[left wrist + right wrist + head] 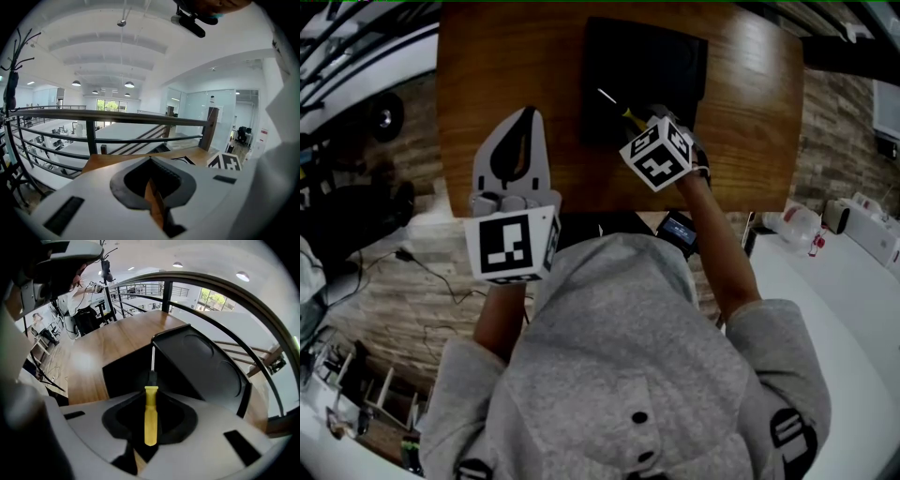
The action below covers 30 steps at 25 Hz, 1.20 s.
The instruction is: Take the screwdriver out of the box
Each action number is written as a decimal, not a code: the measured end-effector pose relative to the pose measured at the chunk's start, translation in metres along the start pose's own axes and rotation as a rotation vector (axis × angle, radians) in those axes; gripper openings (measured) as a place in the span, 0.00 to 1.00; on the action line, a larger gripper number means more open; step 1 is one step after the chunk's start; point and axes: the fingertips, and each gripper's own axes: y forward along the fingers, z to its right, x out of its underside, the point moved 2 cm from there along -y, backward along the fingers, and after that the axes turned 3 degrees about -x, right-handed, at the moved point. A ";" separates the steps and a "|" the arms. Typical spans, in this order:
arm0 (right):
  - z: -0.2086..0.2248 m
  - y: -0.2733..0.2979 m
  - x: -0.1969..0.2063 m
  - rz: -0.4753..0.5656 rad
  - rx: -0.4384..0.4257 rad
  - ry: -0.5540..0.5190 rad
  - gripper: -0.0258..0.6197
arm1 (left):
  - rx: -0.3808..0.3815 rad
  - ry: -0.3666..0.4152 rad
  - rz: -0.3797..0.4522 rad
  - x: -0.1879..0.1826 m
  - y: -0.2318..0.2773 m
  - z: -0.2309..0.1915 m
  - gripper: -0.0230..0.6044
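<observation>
Left half of the wooden table is wide open. The black box and its propped-up lid hog the right side, with a railing just past the far edge.

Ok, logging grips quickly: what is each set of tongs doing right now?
Left tongs: closed, nothing between them.
Right tongs: closed on the screwdriver, by its yellow handle.

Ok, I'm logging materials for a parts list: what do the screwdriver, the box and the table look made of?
Screwdriver: smooth, opaque yellow handle, likely plastic; thin, bright shaft, evidently metal.
Box: matte black with moulded round recesses, probably plastic.
Table: warm brown with grain lines and a soft sheen, so wood or a wood-look laminate; the look leaves that open.
</observation>
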 end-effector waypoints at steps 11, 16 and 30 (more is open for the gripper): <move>0.000 -0.072 -0.003 0.209 0.048 0.109 0.17 | 0.006 0.037 0.039 -0.009 -0.034 0.028 0.06; -0.003 -0.119 -0.002 0.333 0.079 0.136 0.17 | -0.001 0.053 0.067 -0.016 -0.056 0.046 0.06; -0.016 -0.240 0.041 0.671 0.133 0.204 0.17 | -0.052 0.115 0.124 -0.022 -0.122 0.110 0.06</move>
